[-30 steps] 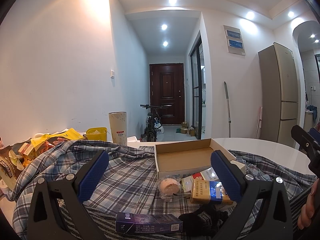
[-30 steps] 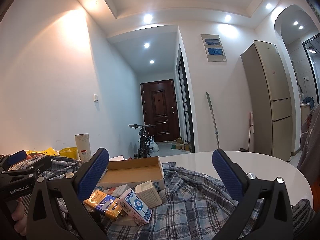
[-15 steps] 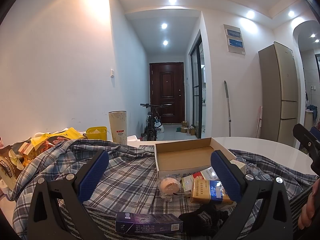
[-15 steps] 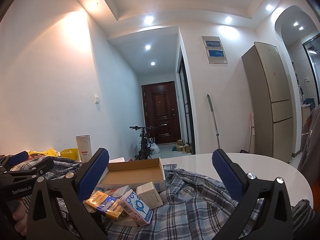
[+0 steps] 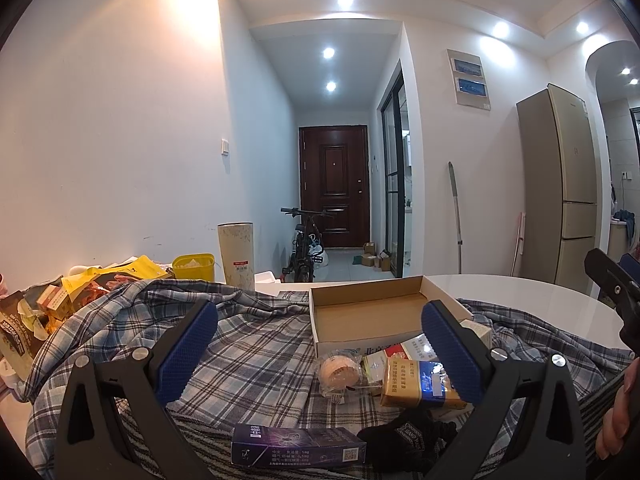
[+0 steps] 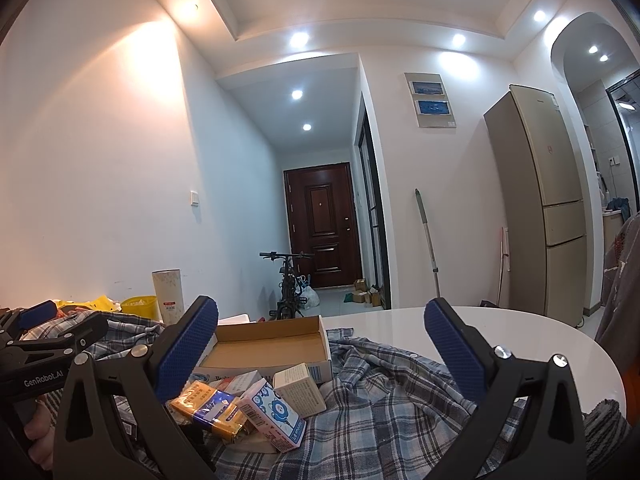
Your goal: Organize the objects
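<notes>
An empty cardboard box (image 5: 368,312) (image 6: 268,346) lies open on a plaid shirt (image 5: 248,344) (image 6: 384,404) spread over a white table. In front of it sit a roll of tape (image 5: 340,370), an orange-and-blue pack (image 5: 416,382) (image 6: 208,410), a dark blue carton (image 5: 298,446), a black glove (image 5: 408,434), a white-and-blue carton (image 6: 274,416) and a beige box (image 6: 300,390). My left gripper (image 5: 320,344) hovers open above these items, holding nothing. My right gripper (image 6: 320,344) is open too, empty, to the right of the pile.
Snack bags (image 5: 60,300), a yellow tub (image 5: 194,266) and a tall cylinder (image 5: 236,254) crowd the table's left end. Bare white tabletop (image 6: 500,340) lies to the right. A bicycle (image 5: 306,246), door and fridge (image 5: 560,204) stand beyond.
Both views have tilted slightly upward; the objects sit a little lower in frame. Nothing on the table has moved, and both grippers stay open.
</notes>
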A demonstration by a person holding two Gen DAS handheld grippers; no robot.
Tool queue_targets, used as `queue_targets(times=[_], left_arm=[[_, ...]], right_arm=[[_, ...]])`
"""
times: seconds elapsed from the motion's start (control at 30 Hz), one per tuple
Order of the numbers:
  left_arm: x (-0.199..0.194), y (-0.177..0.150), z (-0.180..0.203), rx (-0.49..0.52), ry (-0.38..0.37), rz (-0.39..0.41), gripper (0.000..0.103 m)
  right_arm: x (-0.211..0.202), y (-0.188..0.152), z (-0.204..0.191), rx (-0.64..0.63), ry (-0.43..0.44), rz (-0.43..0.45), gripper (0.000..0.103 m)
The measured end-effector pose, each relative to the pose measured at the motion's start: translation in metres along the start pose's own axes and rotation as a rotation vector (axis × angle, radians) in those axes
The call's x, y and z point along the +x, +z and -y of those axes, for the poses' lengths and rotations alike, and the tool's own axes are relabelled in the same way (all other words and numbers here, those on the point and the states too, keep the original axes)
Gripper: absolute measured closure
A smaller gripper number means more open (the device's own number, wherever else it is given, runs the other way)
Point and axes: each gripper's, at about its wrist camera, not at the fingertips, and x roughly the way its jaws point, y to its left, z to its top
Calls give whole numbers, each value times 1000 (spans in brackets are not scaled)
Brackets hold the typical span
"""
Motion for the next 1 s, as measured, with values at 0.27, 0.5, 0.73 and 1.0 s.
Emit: queue_targets(times=[0.27,0.5,0.73,1.0], left_arm=[[0,0,0,0,-1,0,0],[0,0,0,0,-1,0,0],[-7,0,-5,-22,-8,30,0],[-23,3,-7,-35,-11,97,0]], right_arm=[[0,-1,-1,-2,0,-2,0],[1,-1,-1,-2,-1,-4,0],[1,-1,0,-6,2,-6,0],[0,-1,-1,-10,6,-3,0]])
